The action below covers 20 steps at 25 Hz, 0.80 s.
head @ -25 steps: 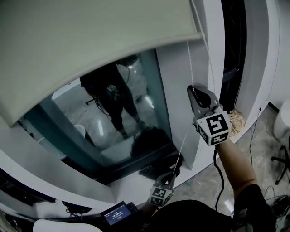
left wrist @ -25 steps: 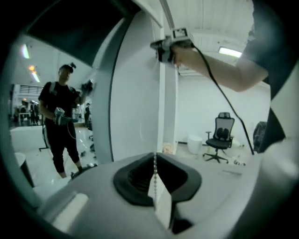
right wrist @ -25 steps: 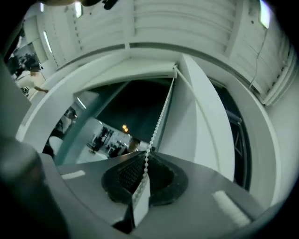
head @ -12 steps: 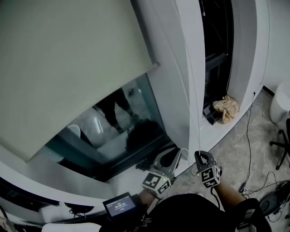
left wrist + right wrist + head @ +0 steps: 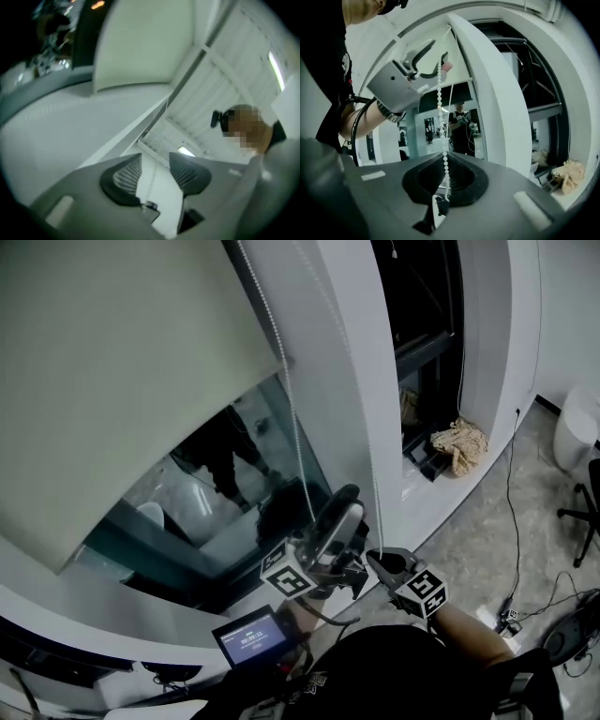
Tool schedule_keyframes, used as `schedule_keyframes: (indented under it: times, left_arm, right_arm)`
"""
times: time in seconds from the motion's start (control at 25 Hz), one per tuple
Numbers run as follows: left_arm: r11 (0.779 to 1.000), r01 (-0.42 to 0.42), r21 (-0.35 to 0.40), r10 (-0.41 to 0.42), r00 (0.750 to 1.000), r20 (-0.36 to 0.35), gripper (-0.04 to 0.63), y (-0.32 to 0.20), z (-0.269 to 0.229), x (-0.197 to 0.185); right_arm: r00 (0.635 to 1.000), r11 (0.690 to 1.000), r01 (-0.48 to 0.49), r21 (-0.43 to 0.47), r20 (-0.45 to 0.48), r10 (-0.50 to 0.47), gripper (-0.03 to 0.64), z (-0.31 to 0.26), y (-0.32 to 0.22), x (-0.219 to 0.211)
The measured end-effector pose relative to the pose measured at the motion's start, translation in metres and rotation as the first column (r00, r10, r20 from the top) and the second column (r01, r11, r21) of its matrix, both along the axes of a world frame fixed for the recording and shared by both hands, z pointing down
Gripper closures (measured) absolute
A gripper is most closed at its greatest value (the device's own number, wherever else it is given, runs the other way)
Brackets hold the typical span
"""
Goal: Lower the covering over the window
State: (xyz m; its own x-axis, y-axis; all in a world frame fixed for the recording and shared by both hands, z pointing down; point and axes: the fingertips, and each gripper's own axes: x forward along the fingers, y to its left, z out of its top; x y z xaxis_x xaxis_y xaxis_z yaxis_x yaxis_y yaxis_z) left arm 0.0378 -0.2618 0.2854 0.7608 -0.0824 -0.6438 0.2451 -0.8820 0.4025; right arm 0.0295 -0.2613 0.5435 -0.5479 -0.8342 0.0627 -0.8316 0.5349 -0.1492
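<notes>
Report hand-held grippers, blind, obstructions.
Left hand-held gripper just opened, bead chain between jaws. Right hand-held gripper shut on it. Blind partly down. No obstruction.

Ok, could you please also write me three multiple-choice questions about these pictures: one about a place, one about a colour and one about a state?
1. Where does the crumpled cloth lie?
A. on the ledge by the right-hand window opening
B. on the floor under the chair
C. on the small screen

2. What colour is the bead chain?
A. red
B. white
C. black

3. How does the right gripper stand?
A. open and empty
B. shut on the cloth
C. shut on the bead chain

Answers:
1 A: the head view shows the cloth on that ledge.
2 B: its beads show white in the right gripper view.
3 C: in that same view the jaws meet on the chain.
</notes>
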Motion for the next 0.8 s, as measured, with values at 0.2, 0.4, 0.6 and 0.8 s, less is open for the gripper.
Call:
schedule_keyframes:
  times: [0.2,0.4,0.6,0.8]
  left_arm:
    - [1.0,0.0,0.005,-0.001,0.999,0.053,0.351,-0.001,0.013,0.012]
    - [0.959,0.24,0.149,-0.261,0.954,0.145,0.357,-0.021,0.003,0.001]
    - [0.942,0.324,0.089,-0.332,0.938,0.101,0.516,-0.036,-0.003,-0.019]
    - [0.941,0.339,-0.005,-0.338,0.938,0.083,0.594,-0.047,0.002,-0.034]
  right_arm:
    - [0.993,0.994,0.108,0.006,-0.043,-0.107,0.614,0.003,0.017,-0.019]
    - [0.974,0.981,0.195,-0.012,-0.118,-0.195,0.614,0.014,0.027,-0.05]
    - [0.966,0.976,0.219,-0.02,-0.138,-0.22,0.614,0.018,0.034,-0.058]
    - [0.972,0.98,0.193,-0.04,-0.127,-0.196,0.614,0.024,0.036,-0.052]
